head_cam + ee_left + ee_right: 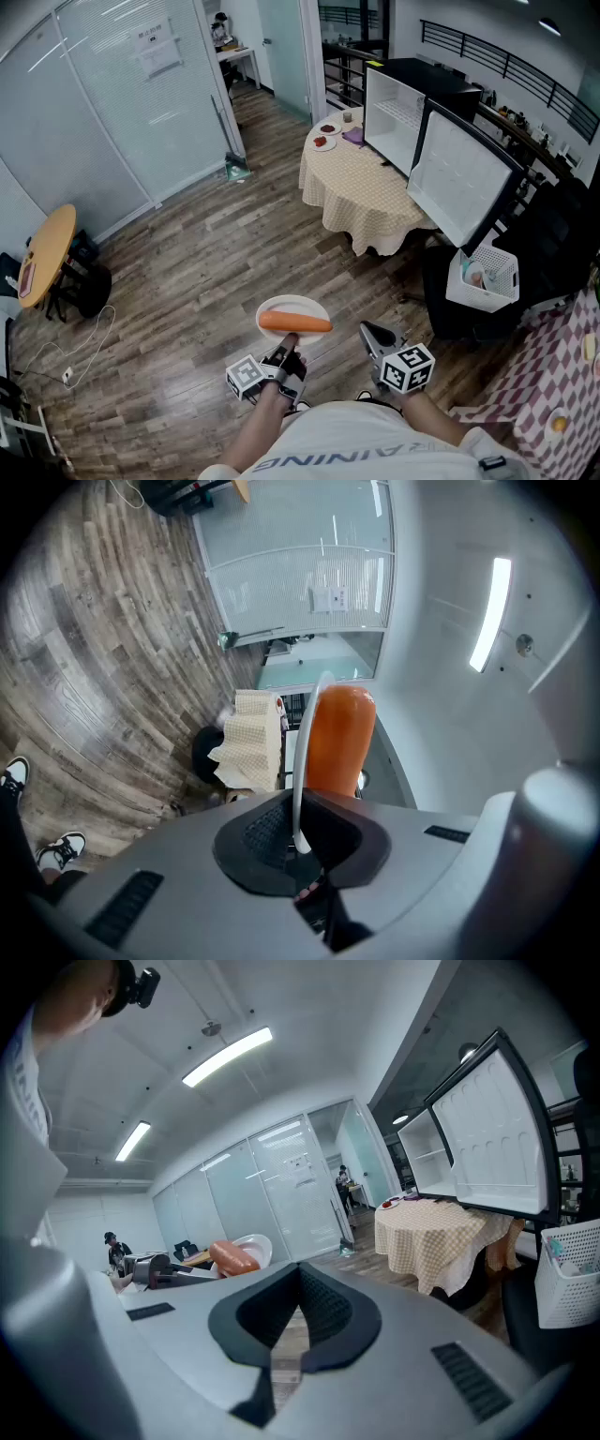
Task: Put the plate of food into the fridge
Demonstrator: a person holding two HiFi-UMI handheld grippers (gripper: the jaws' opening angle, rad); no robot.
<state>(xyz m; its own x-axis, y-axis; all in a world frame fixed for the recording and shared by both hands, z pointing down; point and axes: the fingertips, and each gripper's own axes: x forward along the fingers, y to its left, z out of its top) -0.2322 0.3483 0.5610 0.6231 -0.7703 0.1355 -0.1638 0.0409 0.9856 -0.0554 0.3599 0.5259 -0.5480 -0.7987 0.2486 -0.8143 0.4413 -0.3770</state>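
A white plate [292, 309] carries a long orange piece of food [295, 322]. My left gripper [286, 349] is shut on the plate's near rim and holds it in the air above the wood floor. In the left gripper view the plate's rim [301, 761] stands edge-on between the pads, with the food [339, 742] on its right. My right gripper [372, 333] is shut and empty, just right of the plate. The white fridge [398, 108] stands far ahead with its door [464, 173] swung wide open. In the right gripper view the fridge [422, 1162] shows at the right and the plate [251, 1244] at the left.
A round table with a checked cloth [361, 183] stands in front of the fridge, with small dishes [325, 141] on it. A white basket [486, 274] sits below the open door. A red-checked table [562, 375] is at the right, a yellow round table [42, 253] at the left.
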